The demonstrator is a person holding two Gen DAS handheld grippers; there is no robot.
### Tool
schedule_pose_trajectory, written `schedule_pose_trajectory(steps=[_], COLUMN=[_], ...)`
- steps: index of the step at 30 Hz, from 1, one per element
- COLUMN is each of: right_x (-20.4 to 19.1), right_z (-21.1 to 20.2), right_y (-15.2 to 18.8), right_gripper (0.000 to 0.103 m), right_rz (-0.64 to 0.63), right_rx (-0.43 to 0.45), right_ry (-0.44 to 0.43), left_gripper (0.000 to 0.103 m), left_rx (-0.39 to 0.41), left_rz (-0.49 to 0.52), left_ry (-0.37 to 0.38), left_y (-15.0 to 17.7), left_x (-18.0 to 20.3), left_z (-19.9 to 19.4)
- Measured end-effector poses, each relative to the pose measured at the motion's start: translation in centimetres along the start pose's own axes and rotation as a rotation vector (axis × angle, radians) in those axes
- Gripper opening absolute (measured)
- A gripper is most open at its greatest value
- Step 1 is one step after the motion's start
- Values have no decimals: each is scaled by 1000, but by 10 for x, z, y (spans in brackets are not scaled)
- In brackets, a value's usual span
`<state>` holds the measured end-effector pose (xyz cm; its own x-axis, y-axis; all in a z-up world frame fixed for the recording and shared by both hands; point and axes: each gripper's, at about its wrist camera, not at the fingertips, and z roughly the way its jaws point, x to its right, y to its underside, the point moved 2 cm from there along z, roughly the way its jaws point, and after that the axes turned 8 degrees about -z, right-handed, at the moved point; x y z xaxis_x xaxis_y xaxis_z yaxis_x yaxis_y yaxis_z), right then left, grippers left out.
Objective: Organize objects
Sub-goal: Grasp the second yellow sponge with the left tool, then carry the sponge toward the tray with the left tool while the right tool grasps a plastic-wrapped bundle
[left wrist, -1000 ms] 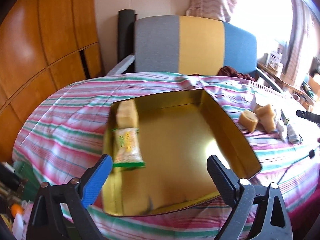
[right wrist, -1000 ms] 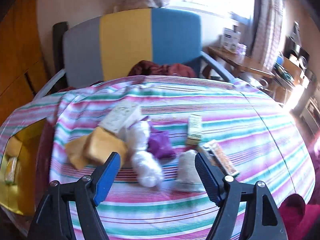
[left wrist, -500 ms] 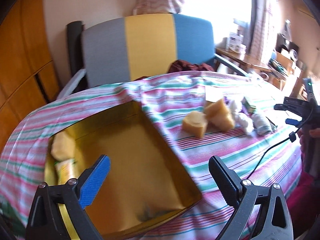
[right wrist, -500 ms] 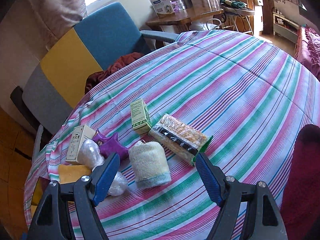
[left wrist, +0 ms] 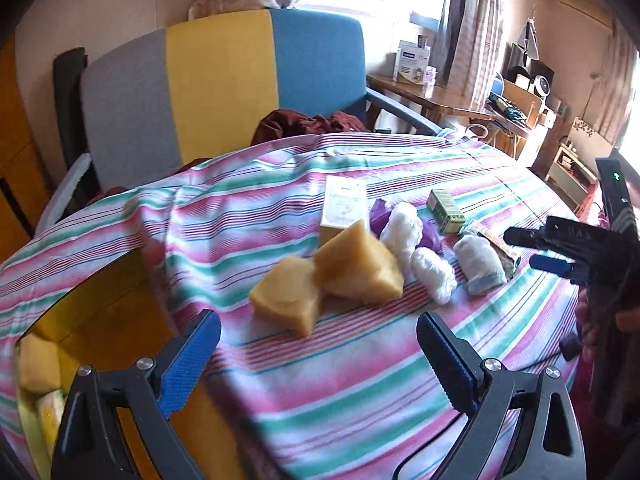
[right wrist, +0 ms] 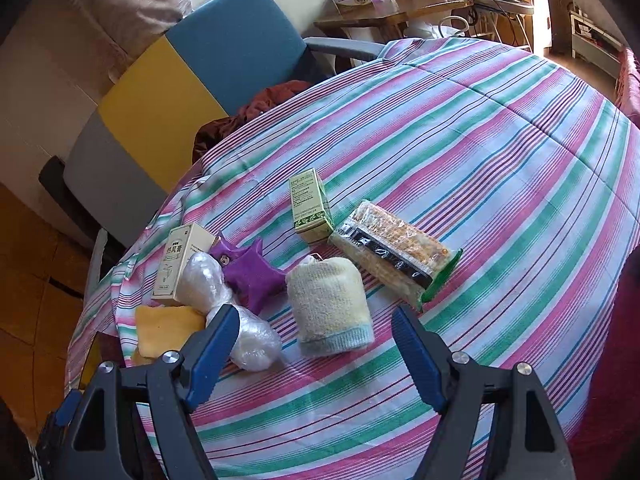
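Right wrist view: the right gripper [right wrist: 314, 350] hangs over the striped table [right wrist: 500, 152] with its fingers [right wrist: 212, 344] spread and nothing between them. Just ahead of the gap lies the rolled yellow sock [right wrist: 330, 306] with its pale blue cuff nearest the fingertips. Beyond the right finger sits the cracker packet [right wrist: 394, 254], lying slantwise, and past that the green box [right wrist: 310, 206], touching the packet's far end. By the left finger there are two clear-wrapped white bundles [right wrist: 224, 308], one partly behind the fingertip; the purple star-shaped thing [right wrist: 250, 272] sits between them and the sock. Further left stands out the cream box [right wrist: 180, 264], and a yellow sponge [right wrist: 168, 326] lies just outside the left finger.

Left wrist view: the left gripper [left wrist: 318, 344] is released too, fingers [left wrist: 192, 356] wide apart, empty. Straight ahead of the gap lie two yellow sponge blocks [left wrist: 332, 276], touching each other. Off beyond the right finger runs the same row of things, with the sock at its far end, and the right gripper shows at the frame's right edge, held in a person's hand [left wrist: 624, 320]. Behind and under the left finger opens the gold tin [left wrist: 100, 312], with a pale block and a wrapped packet in its near left corner, blurred. A grey, yellow and blue chair [left wrist: 224, 80] stands behind the table
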<state>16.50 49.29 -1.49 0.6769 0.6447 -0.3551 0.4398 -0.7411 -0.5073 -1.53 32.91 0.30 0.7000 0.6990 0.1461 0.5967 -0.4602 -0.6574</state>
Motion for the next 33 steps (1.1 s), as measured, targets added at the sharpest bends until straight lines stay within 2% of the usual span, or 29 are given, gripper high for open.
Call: schedule_pose_trajectory(steps=[5,12,13,14,16,17,19,23,27,33], right_x=[9,49,53,56,60,60,58,52,40,9], right_z=[-2,-9,-9,-8,-6,-5,-3,1,3,8], right_y=[-2,-6,-6,-6,-6,-7,-6,-6,-6,-5], right_gripper=[80,80,80,80,80,80,80,80,80,80], right_rz=[46,244,266,282,295,296,287,255,188,36], right_rx=[11,65,65,65,60,57,46,23,7,-18], right_ry=[-14,-27,-32,-35,-34,-35,-32,-36,-52,-79], left_gripper=[99,99,96,92,55,55,50,50,50,50], left_rx=[-44,-55,-64,-72,-104,-120,-100,-45,-19,-50], left_rz=[2,21,21,25,57,64,50,31,40,43], left_ry=[16,15,20,25,28,35,61,82,117,131], left_y=[-19,-36,-36,-36,-32,-29,-26,-14,13,61], left_x=[8,19,22,24,32,34,33,31,33,31], left_z=[39,86,92,96,108,112,106,73,37,10])
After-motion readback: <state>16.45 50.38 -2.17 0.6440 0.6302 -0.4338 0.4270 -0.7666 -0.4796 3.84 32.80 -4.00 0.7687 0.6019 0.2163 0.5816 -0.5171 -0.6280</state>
